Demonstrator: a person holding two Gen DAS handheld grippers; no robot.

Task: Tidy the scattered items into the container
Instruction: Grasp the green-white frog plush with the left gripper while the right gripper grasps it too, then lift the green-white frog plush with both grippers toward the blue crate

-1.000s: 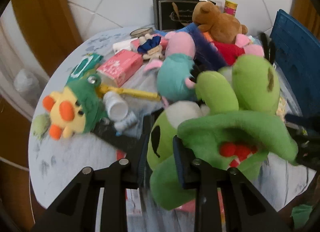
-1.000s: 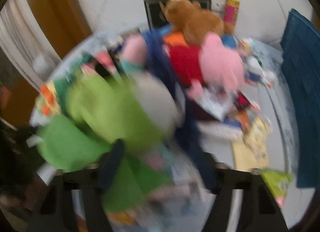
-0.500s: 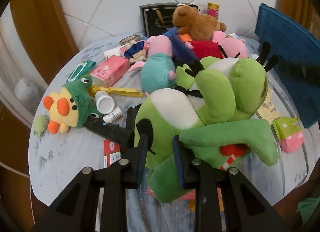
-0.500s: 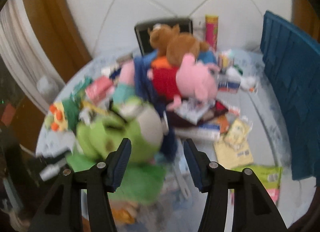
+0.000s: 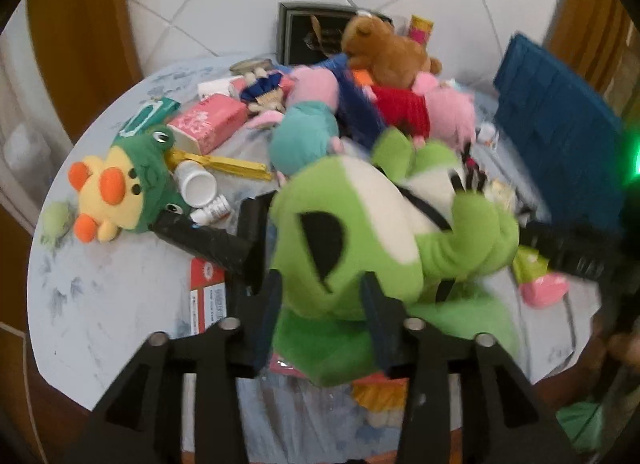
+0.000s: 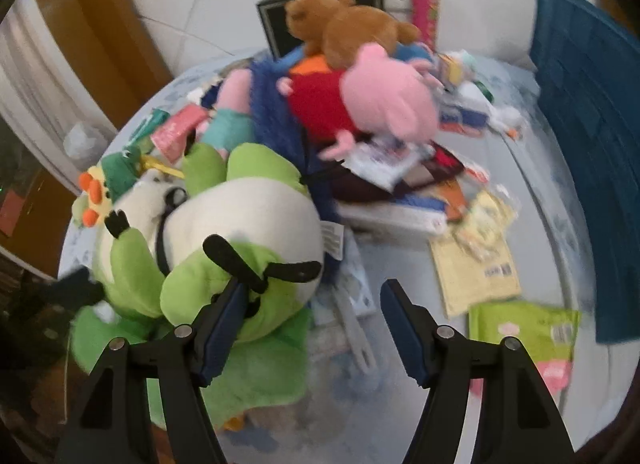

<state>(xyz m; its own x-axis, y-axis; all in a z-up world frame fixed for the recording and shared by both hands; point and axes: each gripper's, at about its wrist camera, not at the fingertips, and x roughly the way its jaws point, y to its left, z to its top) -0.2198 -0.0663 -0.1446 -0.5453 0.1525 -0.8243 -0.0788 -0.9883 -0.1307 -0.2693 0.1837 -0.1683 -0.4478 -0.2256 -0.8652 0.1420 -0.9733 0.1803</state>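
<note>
Table [image 5: 100, 296] clutter largely hidden behind blurred green plush frog [image 5: 348, 240].

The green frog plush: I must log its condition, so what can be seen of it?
The frog plush is soft, bright green with a white belly, black eye patch, black strap and a sewn-in label. It lies among clutter on the table. The left claw is opening around its head; the right claw, also opening, is beside its limb.

One green frog plush [image 5: 360, 232], one brown teddy bear [image 5: 388, 52], one blue container [image 5: 560, 132].
</note>
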